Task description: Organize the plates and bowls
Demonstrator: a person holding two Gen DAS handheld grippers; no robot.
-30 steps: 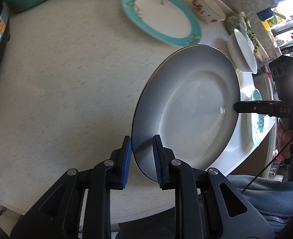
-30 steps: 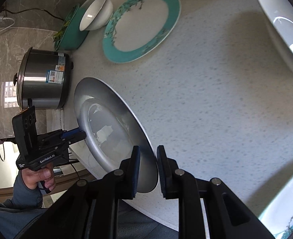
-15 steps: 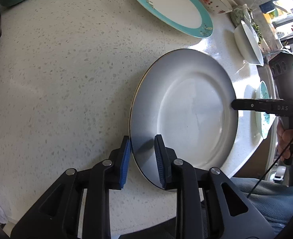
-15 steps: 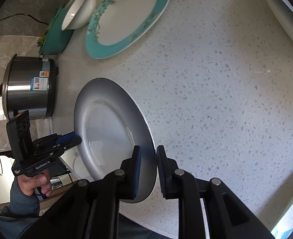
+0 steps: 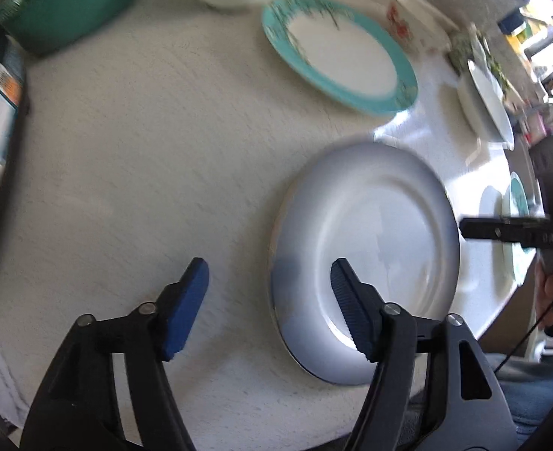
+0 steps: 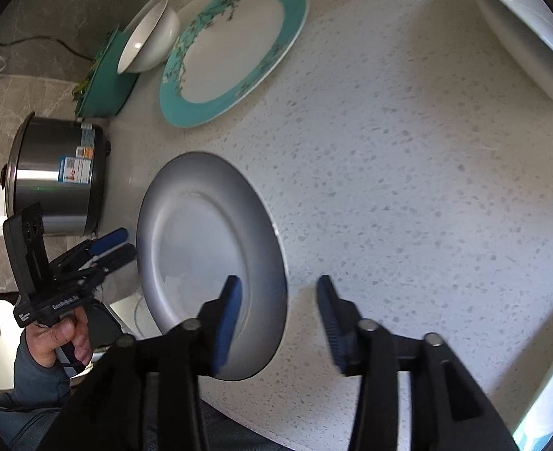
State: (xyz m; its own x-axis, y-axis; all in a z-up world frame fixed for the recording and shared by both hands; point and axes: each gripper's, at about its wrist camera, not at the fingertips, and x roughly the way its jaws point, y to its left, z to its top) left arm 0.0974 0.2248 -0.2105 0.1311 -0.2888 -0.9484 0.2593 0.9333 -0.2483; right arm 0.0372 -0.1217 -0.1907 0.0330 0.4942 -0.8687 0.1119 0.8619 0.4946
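A plain white plate point(image 5: 366, 255) point(image 6: 201, 248) lies flat on the speckled counter point(image 5: 144, 150) near its front edge. My left gripper point(image 5: 268, 300) straddles the plate's left rim. Its jaws are opening and the blue pads point(image 5: 190, 300) stand clear of the rim. My right gripper point(image 6: 280, 315) straddles the opposite rim, its jaws opening too, with one pad point(image 6: 231, 319) over the plate and not pressing on it. Each gripper shows in the other's view: the right gripper point(image 5: 483, 231) and the left gripper point(image 6: 114, 244), each held by a hand.
A teal-rimmed plate point(image 5: 340, 56) point(image 6: 231, 49) lies further back, next to a white bowl point(image 6: 148, 41) and a green dish point(image 6: 103, 82). A floral bowl point(image 5: 415, 26), a large white bowl point(image 5: 487, 101) and another teal plate point(image 5: 517, 221) stand to the right. A steel cooker point(image 6: 58, 180) stands at the left.
The white plate came down from a tilted hold to lie flat on the counter. Both grippers, shut on its rim before, have spread their jaws and let go.
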